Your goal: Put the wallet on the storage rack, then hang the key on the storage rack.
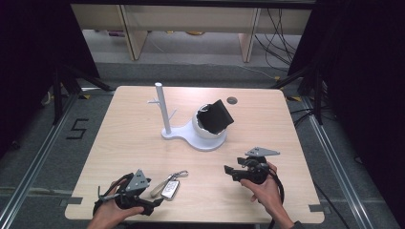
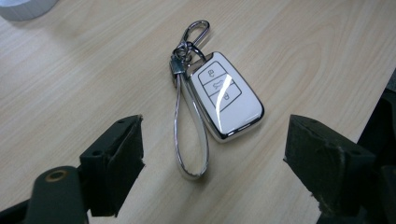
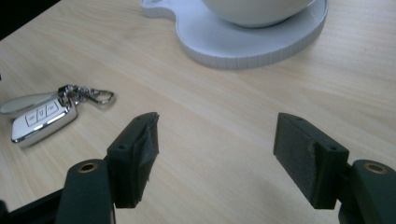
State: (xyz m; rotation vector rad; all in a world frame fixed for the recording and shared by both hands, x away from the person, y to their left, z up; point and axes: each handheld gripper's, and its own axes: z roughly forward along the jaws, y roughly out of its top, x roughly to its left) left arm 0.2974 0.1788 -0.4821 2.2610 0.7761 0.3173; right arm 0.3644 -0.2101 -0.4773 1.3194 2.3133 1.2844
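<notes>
Just one key fob (image 2: 227, 95), one stand (image 1: 200, 136)

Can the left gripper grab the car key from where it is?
Probably yes. The left gripper has its jaws wide open with the car key lying flat on the table just ahead of them. Nothing sits between the jaws and the key, and its strap reaches even closer.

Ahead of me on the pale wooden surface (image 1: 133, 138) stands a white stand (image 1: 193, 136) with an upright peg post (image 1: 162, 107) at its left end. A white bowl (image 1: 206, 128) sits on its round base, and a black wallet-like thing (image 1: 217, 116) leans tilted in that bowl. Beyond lies grey floor (image 1: 191, 71).
</notes>
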